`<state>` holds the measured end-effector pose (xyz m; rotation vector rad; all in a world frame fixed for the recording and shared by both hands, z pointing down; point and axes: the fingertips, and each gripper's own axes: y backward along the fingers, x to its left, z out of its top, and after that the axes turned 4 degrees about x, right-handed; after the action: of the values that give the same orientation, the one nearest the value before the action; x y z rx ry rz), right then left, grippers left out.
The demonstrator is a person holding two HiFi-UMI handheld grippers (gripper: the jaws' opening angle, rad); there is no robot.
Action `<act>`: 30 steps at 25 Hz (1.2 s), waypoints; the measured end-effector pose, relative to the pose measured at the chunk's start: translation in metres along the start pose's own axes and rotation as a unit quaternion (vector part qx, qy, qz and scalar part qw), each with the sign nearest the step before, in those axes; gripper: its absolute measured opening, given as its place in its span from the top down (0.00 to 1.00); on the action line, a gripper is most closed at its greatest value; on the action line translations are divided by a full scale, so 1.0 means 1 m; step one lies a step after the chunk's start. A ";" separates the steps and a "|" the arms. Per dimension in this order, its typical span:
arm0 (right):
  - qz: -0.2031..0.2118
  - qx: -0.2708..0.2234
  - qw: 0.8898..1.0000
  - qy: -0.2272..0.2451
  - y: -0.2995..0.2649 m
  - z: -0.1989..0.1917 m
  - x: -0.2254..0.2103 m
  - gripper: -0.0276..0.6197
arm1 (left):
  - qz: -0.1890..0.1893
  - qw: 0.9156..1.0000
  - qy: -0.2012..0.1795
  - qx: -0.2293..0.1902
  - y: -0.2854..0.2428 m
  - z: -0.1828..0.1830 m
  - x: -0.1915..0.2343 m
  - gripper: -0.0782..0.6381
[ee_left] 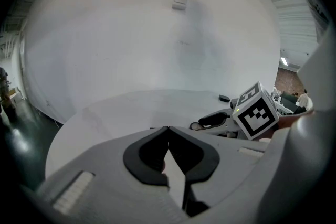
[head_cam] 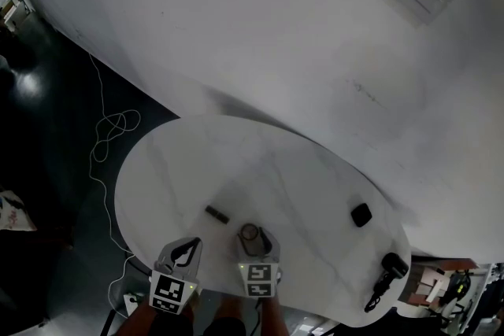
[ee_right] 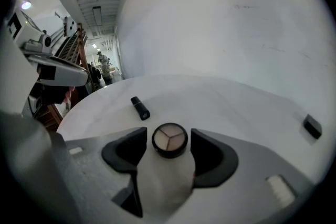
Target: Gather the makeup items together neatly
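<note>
A round compact with a three-part pale pan lies on the white round table, between the jaws of my right gripper. A thin gap shows on each side of it, so the gripper is open. From the head view the compact sits near the table's front edge, at the tip of the right gripper. A short black tube lies just beyond it to the left. My left gripper is shut on nothing, and it hovers at the front edge.
A small black case lies at the table's right. A black tool with a trailing handle rests at the right rim. A white wall curves behind the table. A white cable loops over the dark floor at the left.
</note>
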<state>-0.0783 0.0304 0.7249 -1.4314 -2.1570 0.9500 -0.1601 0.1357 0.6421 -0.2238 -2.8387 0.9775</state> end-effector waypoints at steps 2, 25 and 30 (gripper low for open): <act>0.000 -0.002 1.000 -0.008 0.001 0.000 0.000 0.55 | 0.001 1.000 -0.001 -0.003 0.001 0.000 0.002 0.88; -0.094 -0.132 0.986 -0.038 0.128 0.094 -0.036 0.58 | -0.040 0.990 -0.068 -0.120 0.040 0.129 -0.027 0.88; -0.142 -0.178 0.973 -0.045 0.178 0.117 -0.052 0.66 | -0.062 0.982 -0.091 -0.155 0.052 0.168 -0.045 0.88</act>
<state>-0.0158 -0.0106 0.5189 -1.1929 -2.6112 0.5542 -0.1396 0.0676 0.4754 0.0159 -3.1180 0.5554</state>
